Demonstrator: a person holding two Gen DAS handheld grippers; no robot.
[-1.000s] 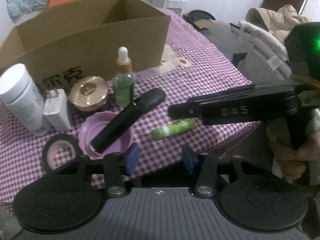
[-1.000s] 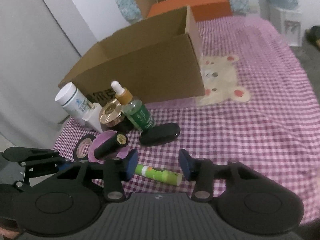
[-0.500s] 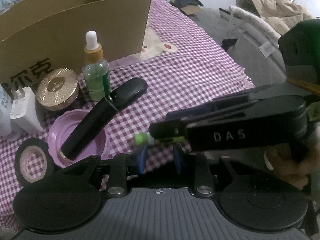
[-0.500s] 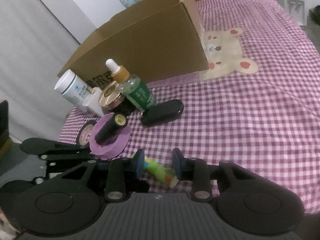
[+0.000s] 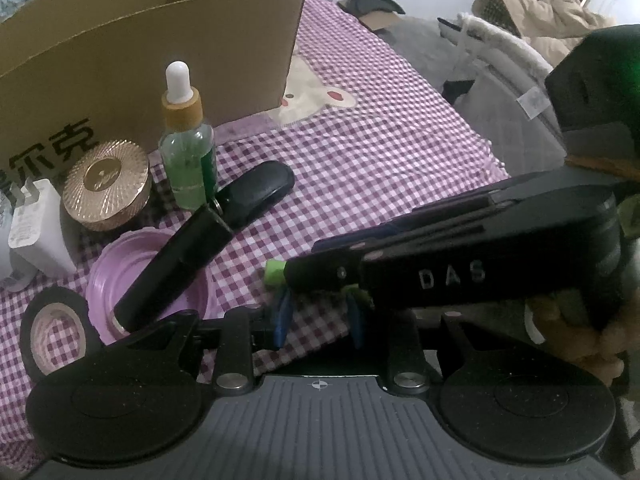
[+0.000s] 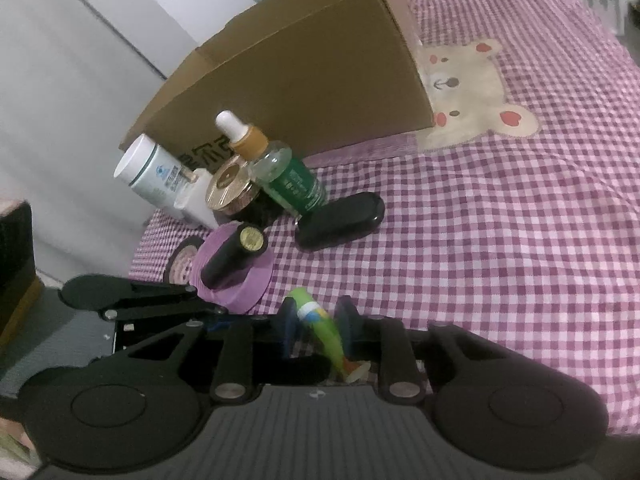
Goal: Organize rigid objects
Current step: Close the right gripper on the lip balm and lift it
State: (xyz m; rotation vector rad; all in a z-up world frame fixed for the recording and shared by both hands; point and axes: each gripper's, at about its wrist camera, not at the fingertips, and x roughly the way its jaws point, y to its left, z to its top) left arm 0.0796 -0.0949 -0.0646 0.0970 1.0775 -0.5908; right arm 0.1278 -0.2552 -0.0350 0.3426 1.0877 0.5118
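Note:
A green glue stick (image 6: 320, 328) sits tilted between the pads of my right gripper (image 6: 316, 330), whose jaws are closing and pressing on it. In the left wrist view the stick's green end (image 5: 275, 274) pokes out past the right gripper (image 5: 296, 280). My left gripper (image 5: 319, 318) hovers low over the checked cloth just beneath it; its jaws are opening slightly and hold nothing. Behind stands an open cardboard box (image 5: 160, 60). In front of it are a green dropper bottle (image 5: 188, 160), a gold-lidded jar (image 5: 106, 184), a black case (image 5: 256, 192) and a black tube (image 5: 176, 264) lying on a purple lid (image 5: 106, 276).
A tape roll (image 5: 52, 328), a white charger (image 5: 36, 232) and a white bottle (image 6: 148, 172) crowd the left end. The purple checked cloth (image 6: 500, 240) with a bear patch stretches right. A beige jacket (image 5: 560, 20) lies beyond the table edge.
My right gripper's jaws narrowed onto the glue stick, which turned from lying crosswise to lying along the fingers. The left gripper came lower and closer, and its jaws narrowed.

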